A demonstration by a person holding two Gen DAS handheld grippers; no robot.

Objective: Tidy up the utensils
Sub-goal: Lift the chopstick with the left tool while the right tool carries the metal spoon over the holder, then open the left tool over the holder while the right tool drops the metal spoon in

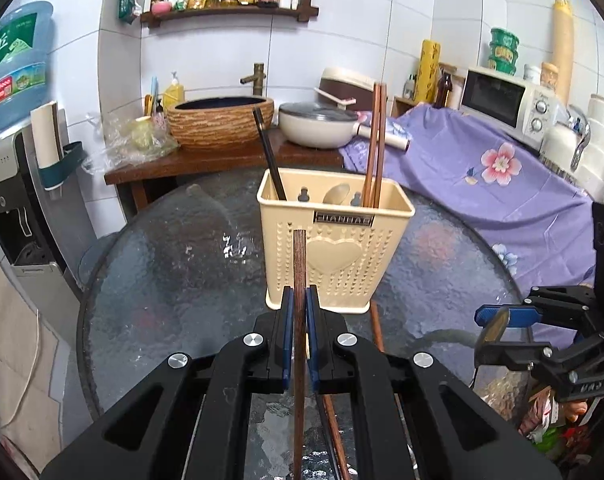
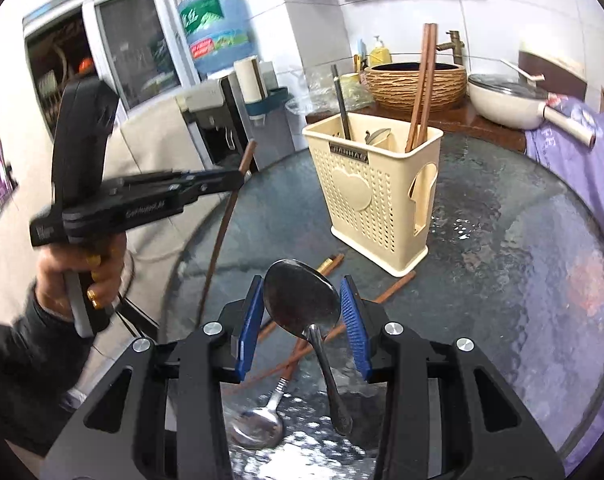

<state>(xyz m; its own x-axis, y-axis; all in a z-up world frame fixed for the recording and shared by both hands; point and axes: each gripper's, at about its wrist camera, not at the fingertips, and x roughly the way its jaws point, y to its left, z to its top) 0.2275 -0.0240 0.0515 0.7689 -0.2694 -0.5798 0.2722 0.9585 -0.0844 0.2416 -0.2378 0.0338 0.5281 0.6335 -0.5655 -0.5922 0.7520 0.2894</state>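
Left gripper (image 1: 300,304) is clamped on a dark brown wooden chopstick (image 1: 299,264), standing upright just in front of the cream perforated plastic utensil holder (image 1: 333,256). Right gripper (image 2: 303,320) has its jaws spread around a steel spoon (image 2: 302,304); whether the spoon is actually gripped, I cannot tell. Best move: lift the tip clear over the rim, then lower it beside the reddish chopstick pair (image 1: 375,144).

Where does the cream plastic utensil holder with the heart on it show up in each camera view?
Left wrist view: cream plastic utensil holder at centre, just beyond the closed left hand-held gripper.
Right wrist view: upper centre-right, standing on the glass table.
Shared landmark: the pair of brown wooden chopsticks standing in it.
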